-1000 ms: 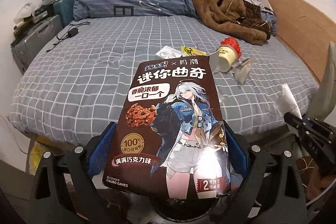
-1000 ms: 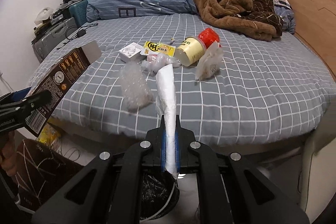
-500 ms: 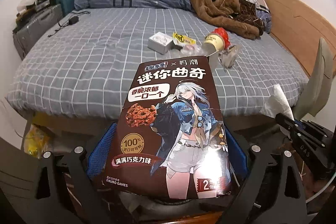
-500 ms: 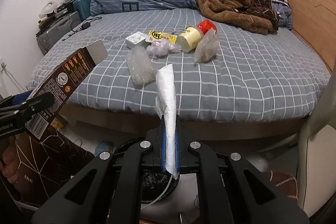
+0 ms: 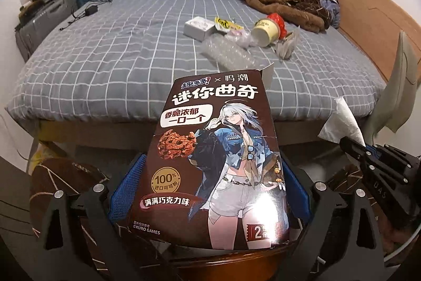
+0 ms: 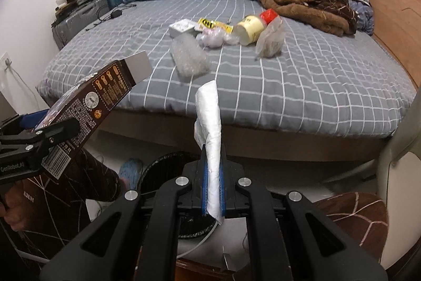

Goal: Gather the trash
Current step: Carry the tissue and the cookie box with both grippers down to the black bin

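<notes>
- Your right gripper [image 6: 212, 191] is clenched on the tissue [image 6: 209, 123], which stands up out of the blue pads; the bin [image 6: 168, 170] with its black liner now sits right under that grip.
- Your left gripper [image 5: 208, 191] is clamped across the cookie box [image 5: 213, 149], pads pressing both long sides, open flap pointing away from you. From the right camera the box [image 6: 86, 107] hangs to the left of the bin, not quite over it, as far as I can tell.
- What changed: a second ago both loads were held over the bed edge — now you've backed off and dropped lower, so the floor, your knees and the bin rim fill the lower frame. Both grips held through the move.
- That means the carry is nearly done; the tissue looks ready to let go, the box likely needs a nudge toward the bin first.
- Further out, the bed [image 5: 105, 65] still carries a pile: bubble wrap [image 6: 188, 57], a white box [image 6: 181, 28], a yellow packet [image 6: 215, 25], a cup [image 6: 250, 28], a clear bag [image 6: 271, 42] — more trips to come.
</notes>
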Tool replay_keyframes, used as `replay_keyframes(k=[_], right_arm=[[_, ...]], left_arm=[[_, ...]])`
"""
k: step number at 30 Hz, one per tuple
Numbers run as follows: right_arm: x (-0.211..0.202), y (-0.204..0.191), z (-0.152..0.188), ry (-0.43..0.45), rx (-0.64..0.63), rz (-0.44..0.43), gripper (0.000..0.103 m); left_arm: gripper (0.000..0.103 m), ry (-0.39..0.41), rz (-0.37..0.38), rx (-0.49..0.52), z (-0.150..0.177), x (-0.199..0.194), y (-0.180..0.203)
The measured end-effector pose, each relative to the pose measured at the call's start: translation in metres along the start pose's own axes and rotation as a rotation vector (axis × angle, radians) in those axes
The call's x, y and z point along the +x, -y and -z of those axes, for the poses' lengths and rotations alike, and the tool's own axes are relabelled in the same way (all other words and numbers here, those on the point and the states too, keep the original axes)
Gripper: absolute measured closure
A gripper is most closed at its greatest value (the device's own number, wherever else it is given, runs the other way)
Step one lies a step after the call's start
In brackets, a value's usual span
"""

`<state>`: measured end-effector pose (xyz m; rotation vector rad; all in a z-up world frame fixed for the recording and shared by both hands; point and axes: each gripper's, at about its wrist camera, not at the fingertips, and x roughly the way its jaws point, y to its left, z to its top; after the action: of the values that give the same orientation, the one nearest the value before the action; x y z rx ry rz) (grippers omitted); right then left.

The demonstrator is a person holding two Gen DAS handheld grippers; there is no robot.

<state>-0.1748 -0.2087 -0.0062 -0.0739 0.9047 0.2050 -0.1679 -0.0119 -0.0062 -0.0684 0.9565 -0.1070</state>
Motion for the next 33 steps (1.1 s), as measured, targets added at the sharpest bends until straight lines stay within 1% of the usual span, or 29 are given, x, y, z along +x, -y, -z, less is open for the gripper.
replay_keyframes(k=[5,10,17,20,25,30,33], right_arm=[[0.015,-0.004,0.011,-0.035,-0.001,-0.003,0.097],[0.030,-0.004,0.021,-0.067,0.004,0.000,0.097],[0.058,-0.004,0.036,-0.125,-0.004,0.003,0.097],[0.068,-0.004,0.040,-0.144,-0.011,0.016,0.097],[0.081,-0.009,0.041,-0.161,-0.015,0.014,0.097],[0.099,-0.014,0.044,-0.198,-0.014,0.006,0.097],[0.111,-0.016,0.045,-0.217,-0.007,0.002,0.097]], left_arm=[[0.011,-0.021,-0.010,-0.006,0.009,0.014,-0.003],[0.011,-0.058,-0.024,-0.013,0.019,0.036,-0.007],[0.011,-0.098,-0.016,-0.027,0.033,0.060,-0.012],[0.011,-0.120,-0.025,-0.024,0.039,0.072,-0.013],[0.011,-0.152,-0.031,-0.025,0.049,0.089,-0.019],[0.011,-0.170,-0.045,-0.031,0.055,0.107,-0.027],[0.011,-0.200,-0.031,-0.054,0.055,0.119,-0.033]])
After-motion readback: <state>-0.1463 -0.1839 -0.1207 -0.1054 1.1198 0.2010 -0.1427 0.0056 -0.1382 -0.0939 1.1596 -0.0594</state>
